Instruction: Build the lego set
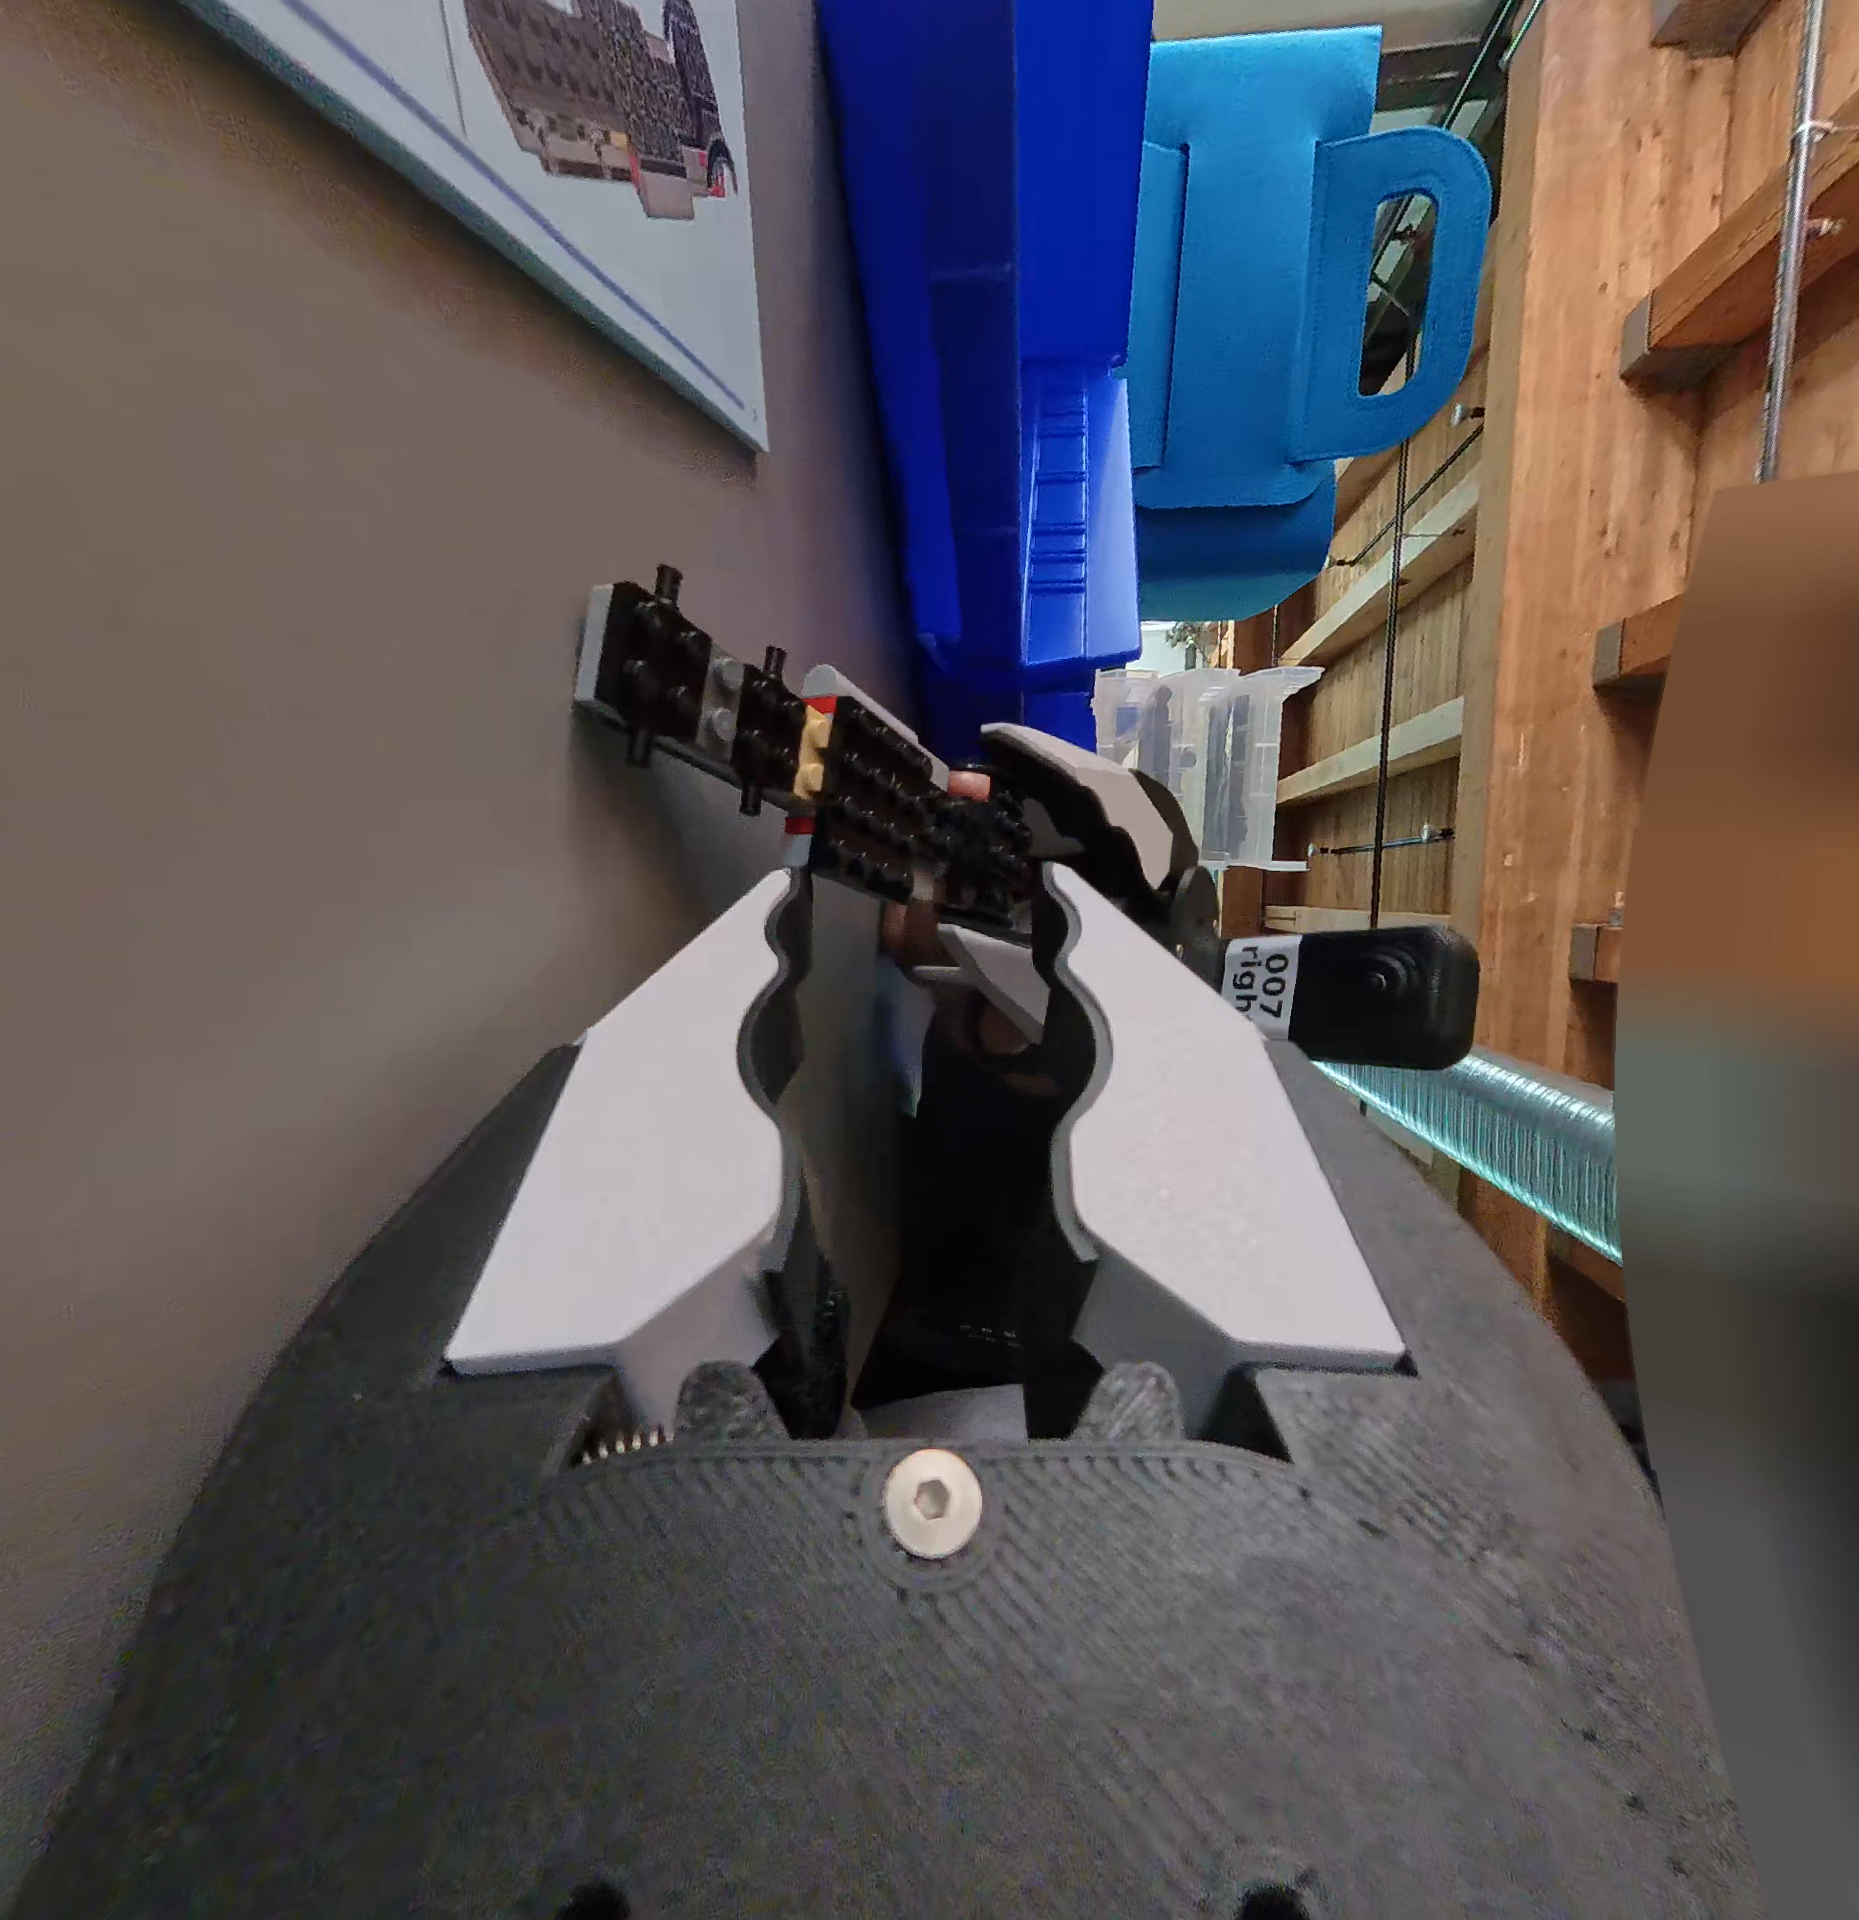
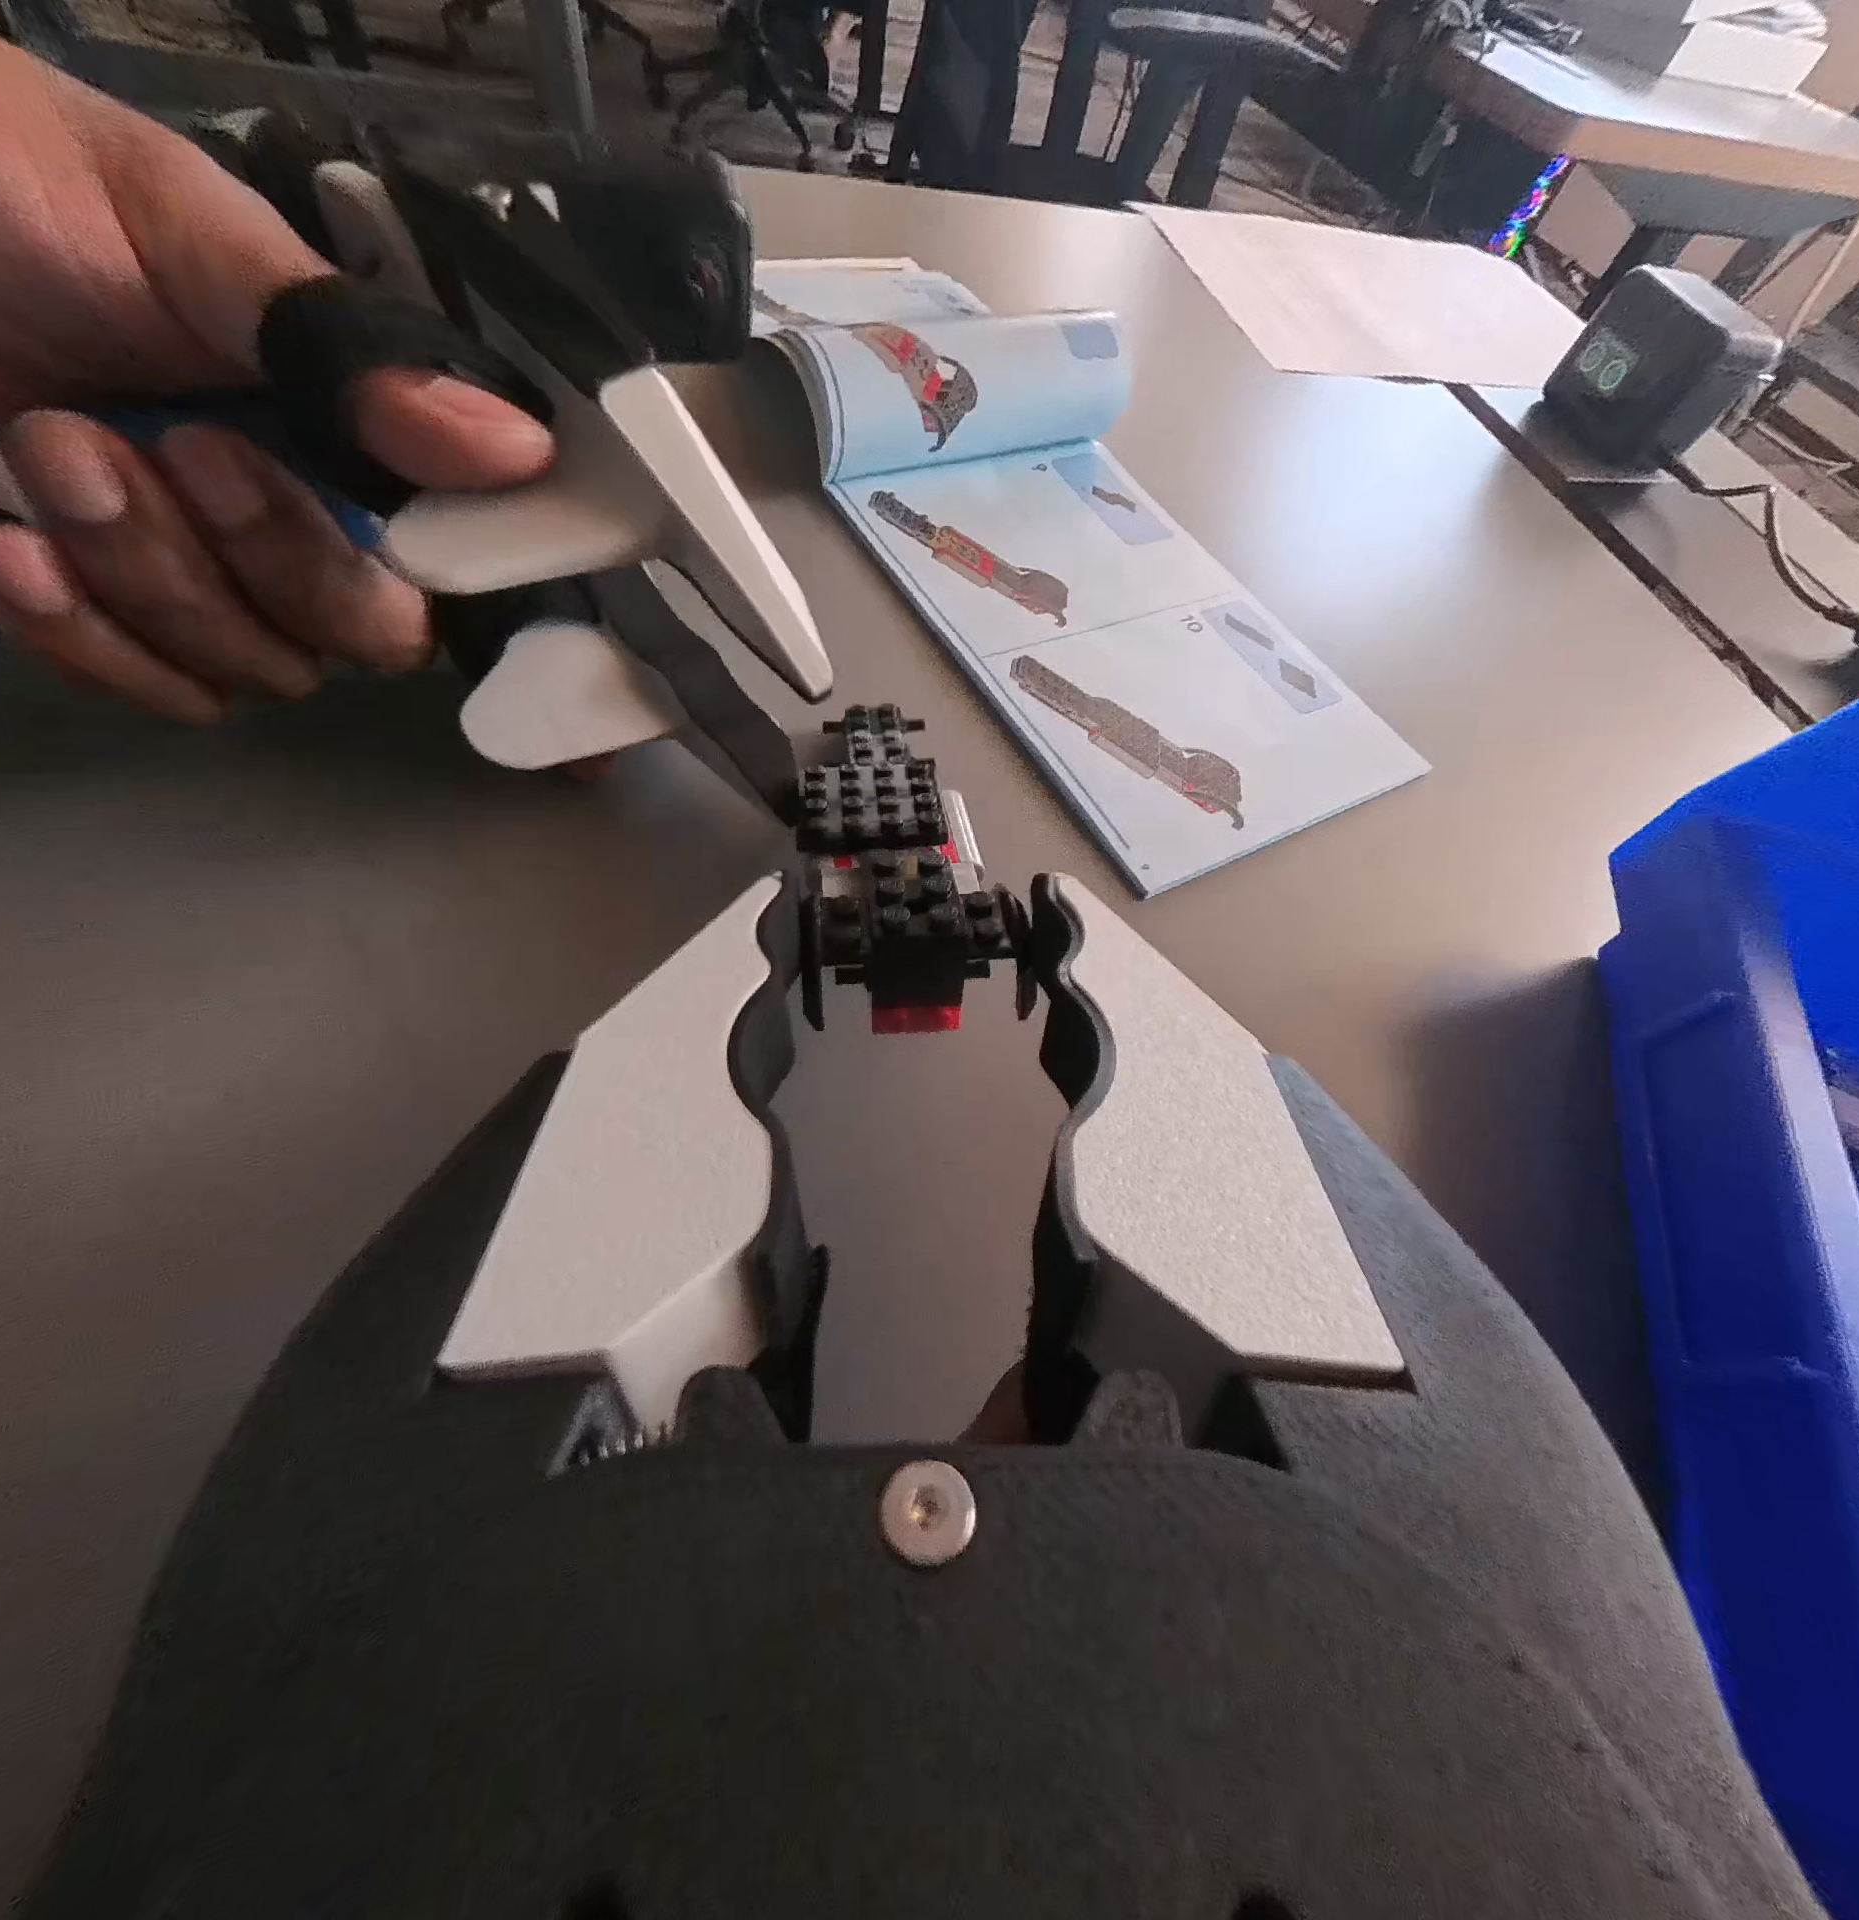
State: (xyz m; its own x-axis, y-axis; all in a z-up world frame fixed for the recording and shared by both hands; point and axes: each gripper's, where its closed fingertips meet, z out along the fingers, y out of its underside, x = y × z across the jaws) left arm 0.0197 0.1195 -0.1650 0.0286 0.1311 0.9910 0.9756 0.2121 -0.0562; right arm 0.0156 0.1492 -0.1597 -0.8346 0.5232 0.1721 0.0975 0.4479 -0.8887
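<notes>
A long, mostly black lego build [image 2: 873, 800] with red and white parts lies on the grey table [image 2: 281, 987]. My right gripper [image 2: 914, 914] is shut on its near end, with the fingers pressing the black side pieces. In the left wrist view the build [image 1: 883, 790] tilts up from the table [image 1: 281, 727], far end down, with the right gripper [image 1: 1008, 862] at its raised end. My left gripper [image 1: 920, 894] is open, its tips at the build's edge. In the right wrist view the left gripper [image 2: 800, 743], held by a hand [image 2: 125, 364], reaches in from the upper left.
An open instruction booklet [image 2: 1112, 644] lies beyond the build and also shows in the left wrist view [image 1: 592, 208]. A blue bin [image 2: 1756, 1143] stands at the right. A cardboard sheet [image 2: 1351, 291] and a small black device [image 2: 1652, 364] sit at the table's far side. My left and right fingertips are right by each other.
</notes>
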